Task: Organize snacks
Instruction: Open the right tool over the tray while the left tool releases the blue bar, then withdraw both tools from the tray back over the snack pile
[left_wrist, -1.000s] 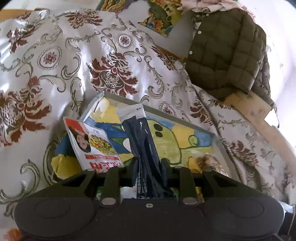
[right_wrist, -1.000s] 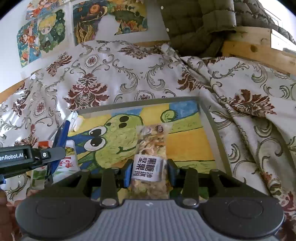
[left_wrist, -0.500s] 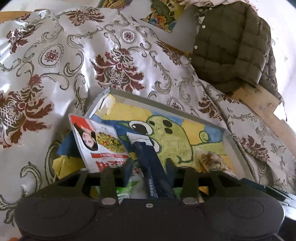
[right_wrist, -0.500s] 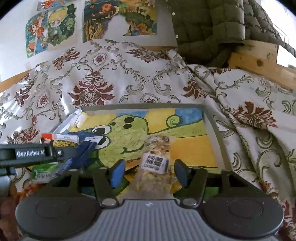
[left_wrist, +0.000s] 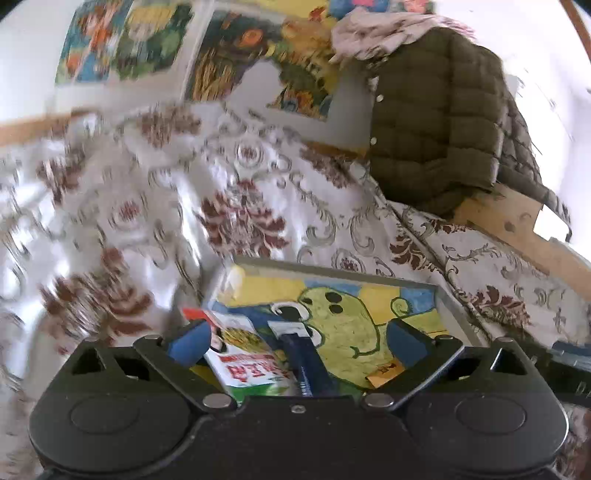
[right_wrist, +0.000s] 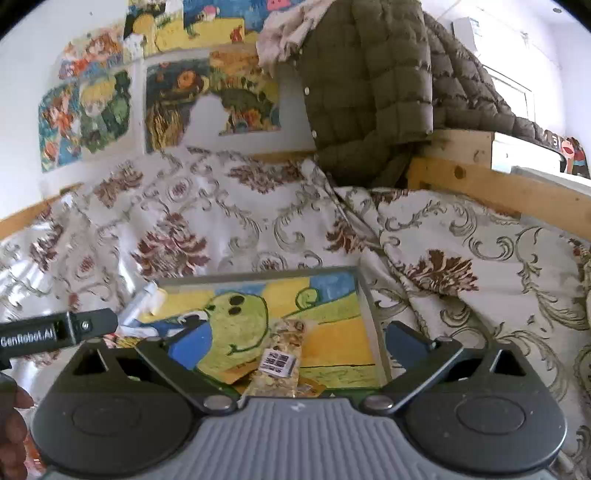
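Observation:
A tray (left_wrist: 332, 266) painted with a green cartoon creature lies on the patterned bedspread; it also shows in the right wrist view (right_wrist: 364, 291). In the left wrist view a dark blue snack stick (left_wrist: 304, 360) and a white-and-red snack packet (left_wrist: 243, 360) lie on the tray's left part. My left gripper (left_wrist: 297, 341) is open above them, holding nothing. In the right wrist view a clear nut-mix packet (right_wrist: 282, 360) with a white label lies on the tray. My right gripper (right_wrist: 286, 341) is open above it. The left gripper's body (right_wrist: 59, 330) shows at the left.
The floral bedspread (right_wrist: 221, 229) covers the bed around the tray. An olive puffer jacket (left_wrist: 436, 118) hangs at the back right over a wooden bed frame (right_wrist: 491, 188). Colourful posters (right_wrist: 210, 103) hang on the wall behind.
Both grippers opened and let go: the left released the dark blue stick, the right the nut-mix packet. Both pulled back and tilted up, so more of the wall shows.

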